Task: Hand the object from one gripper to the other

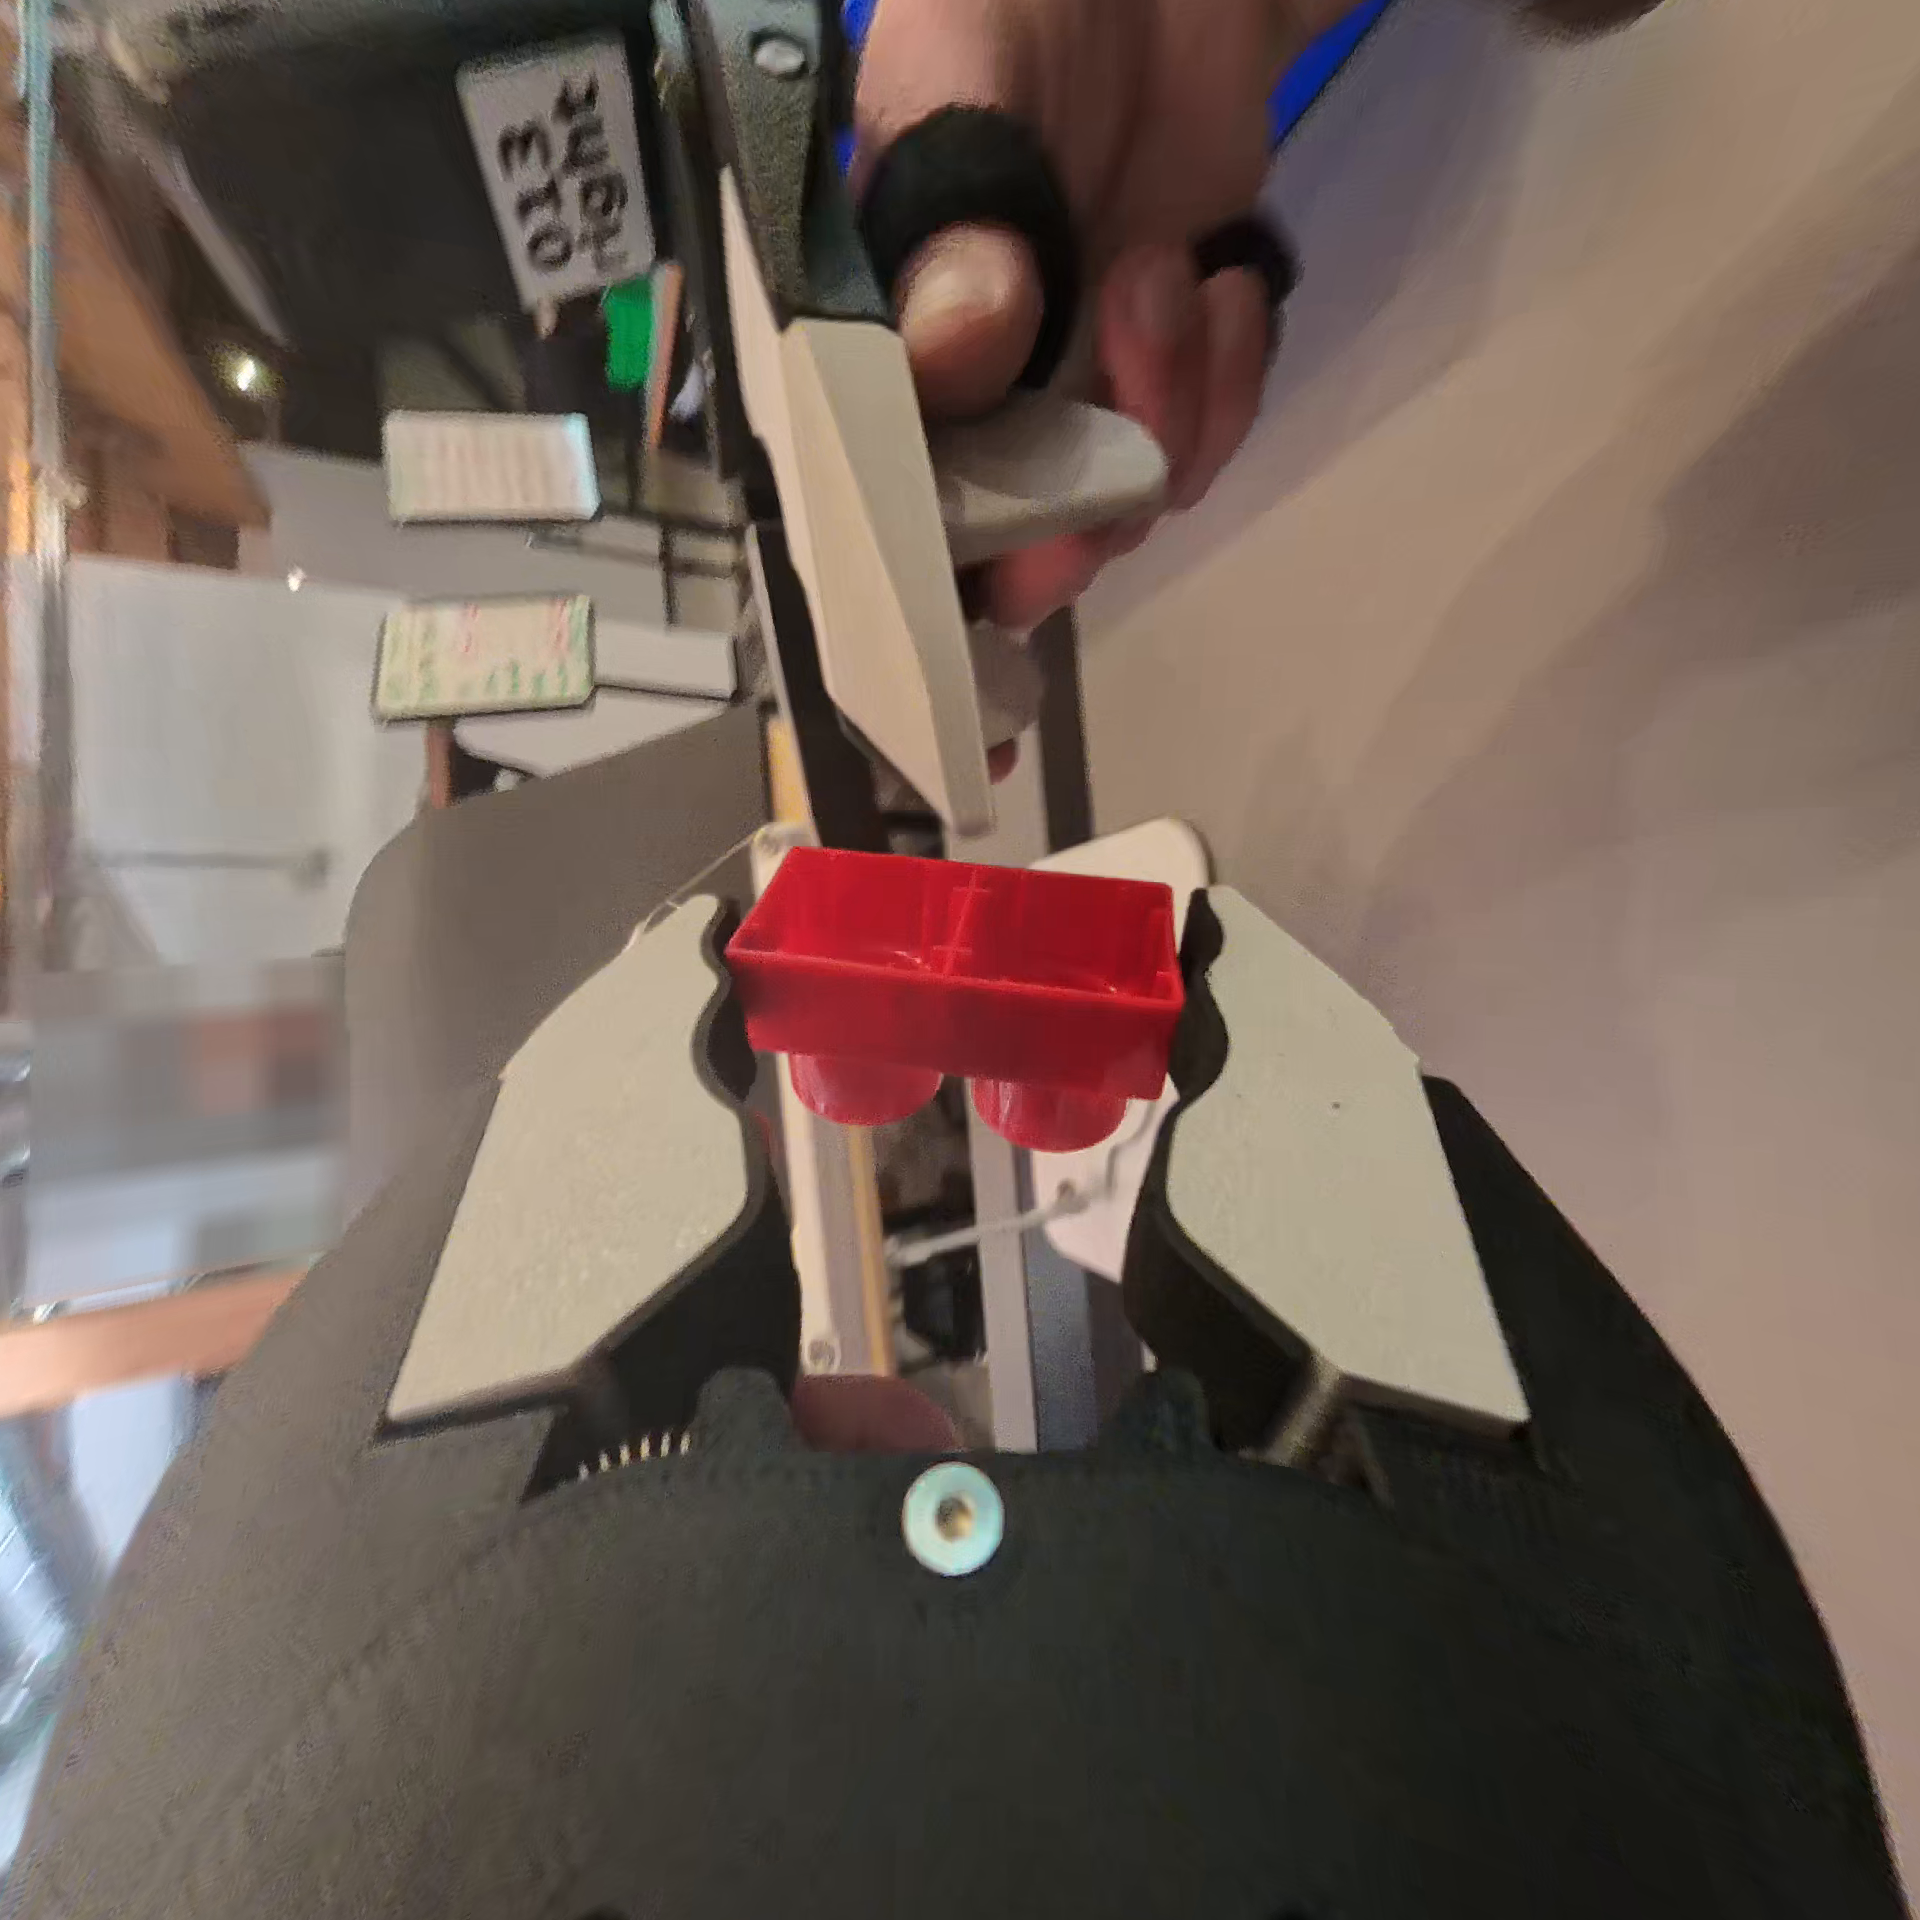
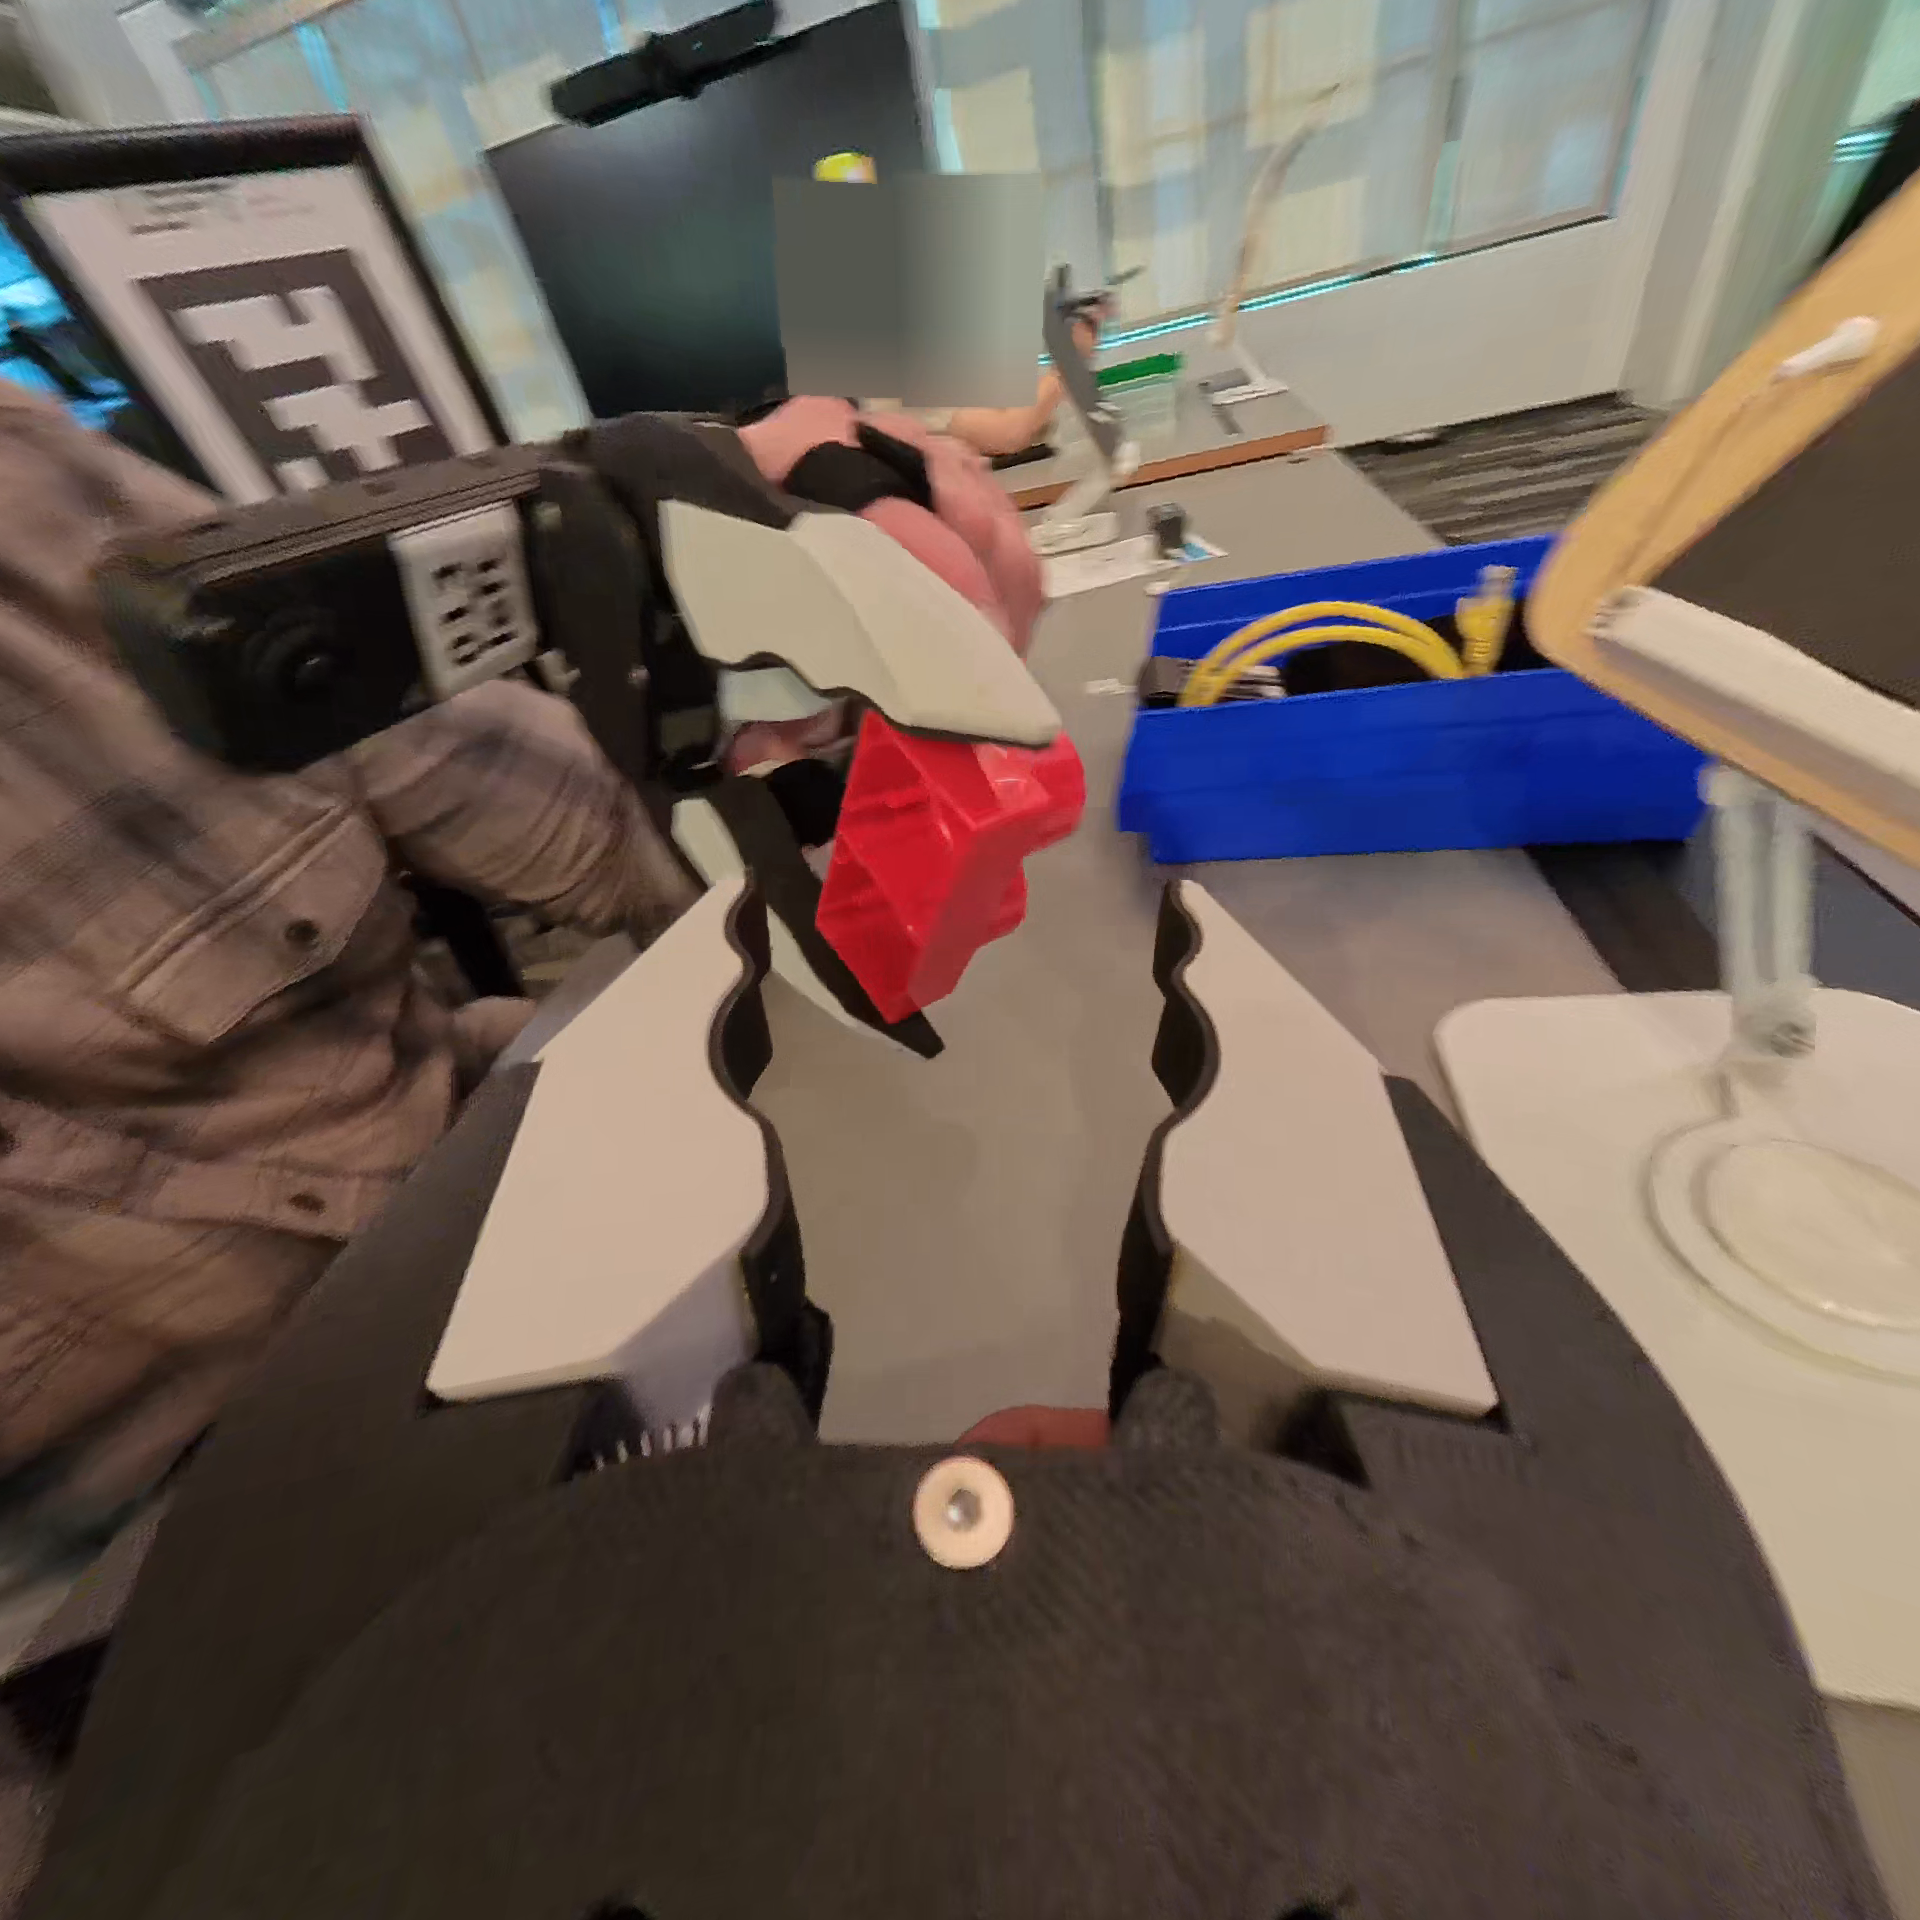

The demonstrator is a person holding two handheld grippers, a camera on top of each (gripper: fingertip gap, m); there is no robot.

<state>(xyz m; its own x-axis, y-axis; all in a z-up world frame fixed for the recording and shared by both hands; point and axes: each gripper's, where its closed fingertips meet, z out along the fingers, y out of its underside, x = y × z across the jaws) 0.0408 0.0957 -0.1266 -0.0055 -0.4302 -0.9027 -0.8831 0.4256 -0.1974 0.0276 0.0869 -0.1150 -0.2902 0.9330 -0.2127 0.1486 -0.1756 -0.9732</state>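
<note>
a grey table [image 2: 1382, 935] carries a blue bin [image 2: 1403, 769] holding yellow cable [image 2: 1340, 634]. near it stands a white lamp base [image 2: 1662, 1195]. farther back lie what may be papers [image 2: 1112, 556], blurred.

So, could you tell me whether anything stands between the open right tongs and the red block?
Nothing visible does. The red block sits clamped in the left tongs, just ahead of the open right tongs, with only air between them.
</note>
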